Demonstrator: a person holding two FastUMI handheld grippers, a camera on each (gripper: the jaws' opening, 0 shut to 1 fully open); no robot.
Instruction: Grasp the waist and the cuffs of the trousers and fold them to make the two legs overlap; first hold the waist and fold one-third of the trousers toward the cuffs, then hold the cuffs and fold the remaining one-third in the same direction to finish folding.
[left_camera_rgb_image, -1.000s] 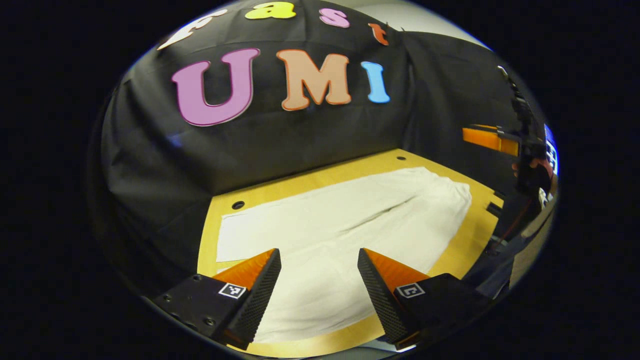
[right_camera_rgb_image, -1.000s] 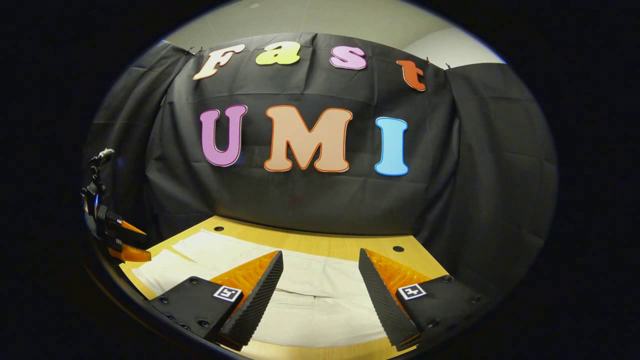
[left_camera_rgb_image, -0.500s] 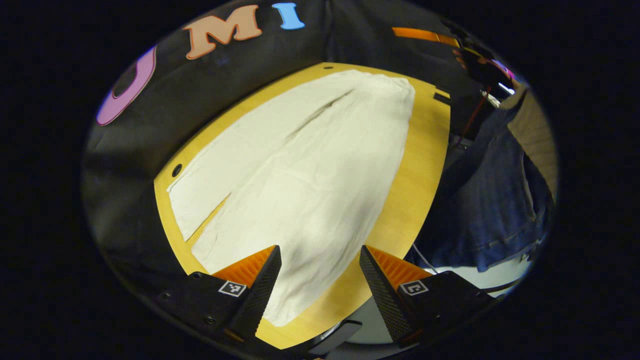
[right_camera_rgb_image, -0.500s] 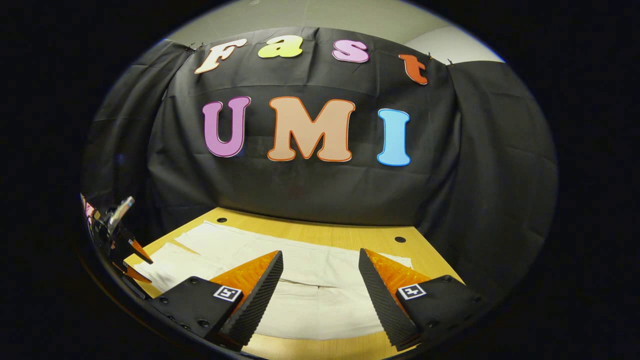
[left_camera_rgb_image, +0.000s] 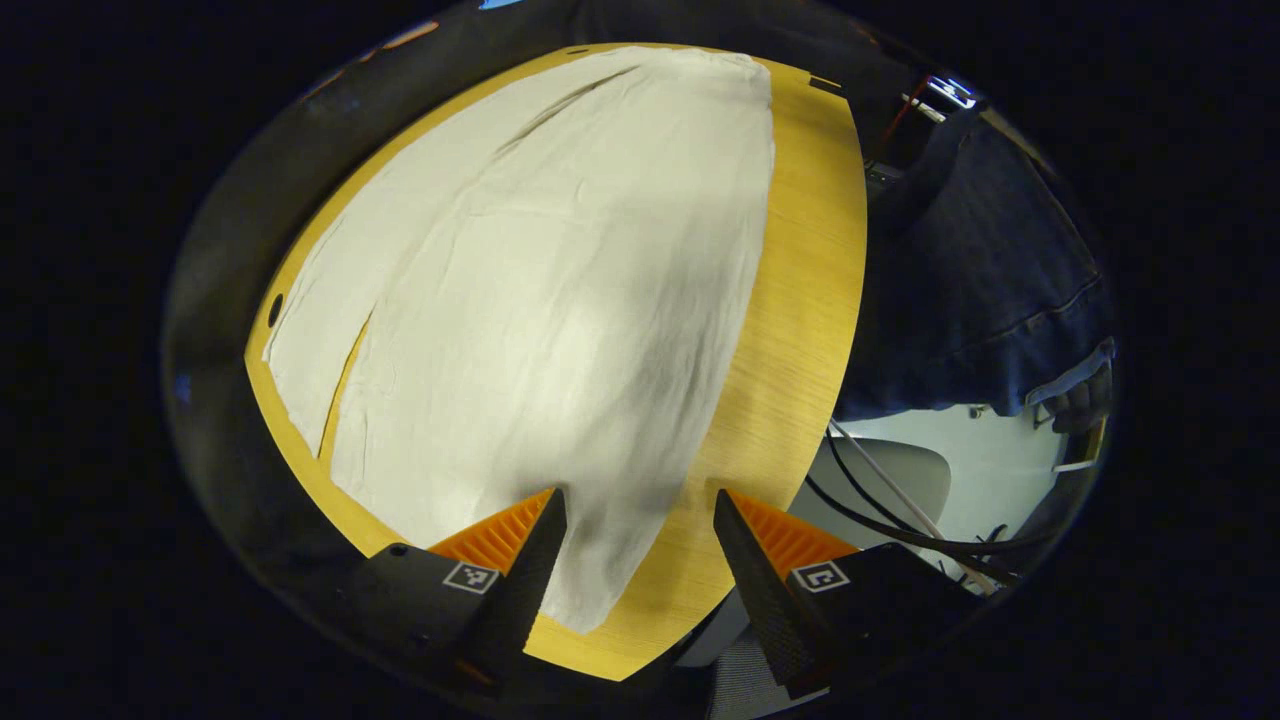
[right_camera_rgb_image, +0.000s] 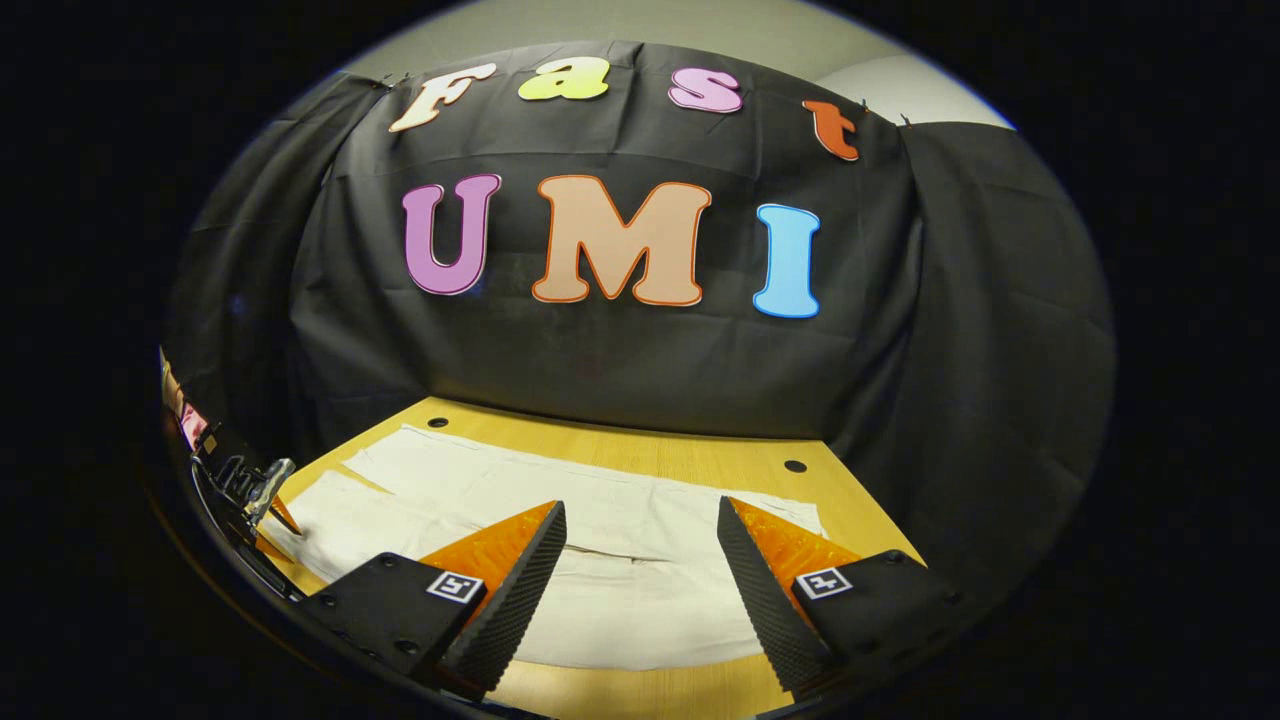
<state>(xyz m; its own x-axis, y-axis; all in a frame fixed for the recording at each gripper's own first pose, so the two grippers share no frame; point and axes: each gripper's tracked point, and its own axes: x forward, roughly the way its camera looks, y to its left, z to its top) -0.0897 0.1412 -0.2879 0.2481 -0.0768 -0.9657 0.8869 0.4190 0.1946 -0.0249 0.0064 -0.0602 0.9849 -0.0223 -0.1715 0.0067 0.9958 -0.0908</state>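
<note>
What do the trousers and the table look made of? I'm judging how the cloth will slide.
Trousers: thin woven cloth, perhaps cotton or linen, matte off-white, finely creased. Table: wood or wood-look laminate, smooth yellowish surface with faint grain lines.

Left hand-held gripper (left_camera_rgb_image: 638, 540) tipped down over the trousers (left_camera_rgb_image: 540, 300), swinging from facing the booth wall to looking along the table (left_camera_rgb_image: 800, 300). In the right gripper view it sank lower at the left edge. Right hand-held gripper (right_camera_rgb_image: 640, 555) pitched slightly down.
</note>
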